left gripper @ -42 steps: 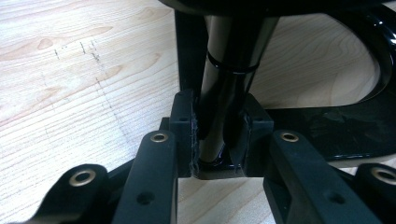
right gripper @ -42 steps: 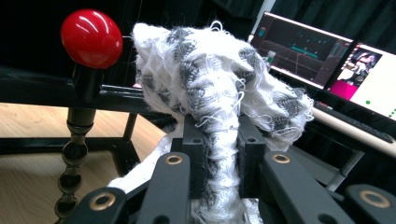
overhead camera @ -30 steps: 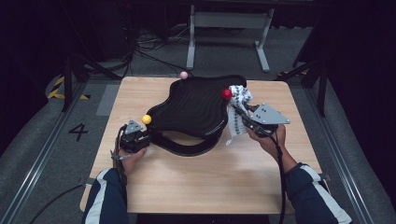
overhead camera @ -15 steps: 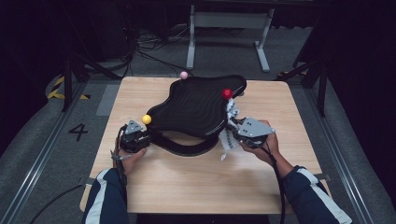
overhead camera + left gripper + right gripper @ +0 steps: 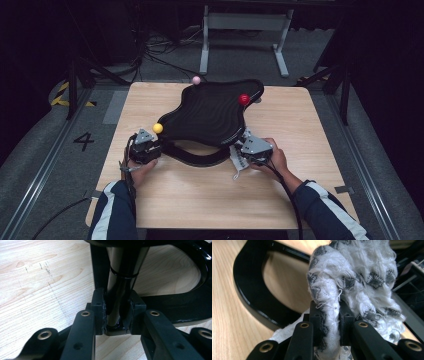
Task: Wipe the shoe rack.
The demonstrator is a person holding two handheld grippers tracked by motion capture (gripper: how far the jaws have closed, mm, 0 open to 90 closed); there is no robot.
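A black saddle-shaped seat (image 5: 210, 112) stands on the wooden table (image 5: 310, 125), over a curved black base (image 5: 197, 157). It carries a yellow ball (image 5: 158, 128), a red ball (image 5: 243, 99) and a pink ball (image 5: 196, 80). My left gripper (image 5: 150, 147) sits at the seat's front left, below the yellow ball. In the left gripper view it (image 5: 117, 312) is shut on a black post (image 5: 120, 277) of the frame. My right gripper (image 5: 242, 150) is at the seat's front right edge, shut on a white and grey cloth (image 5: 357, 272). The cloth (image 5: 239, 162) trails onto the table.
Bare wood lies in front of the base and along both sides of the table. Beyond the far edge stand a grey metal frame (image 5: 242, 22) and cables on the floor. The black base (image 5: 249, 290) curves close to the right gripper's left.
My right gripper has come down with the cloth from beside the red ball to the seat's front right edge near the base. The left gripper has stayed on the post.
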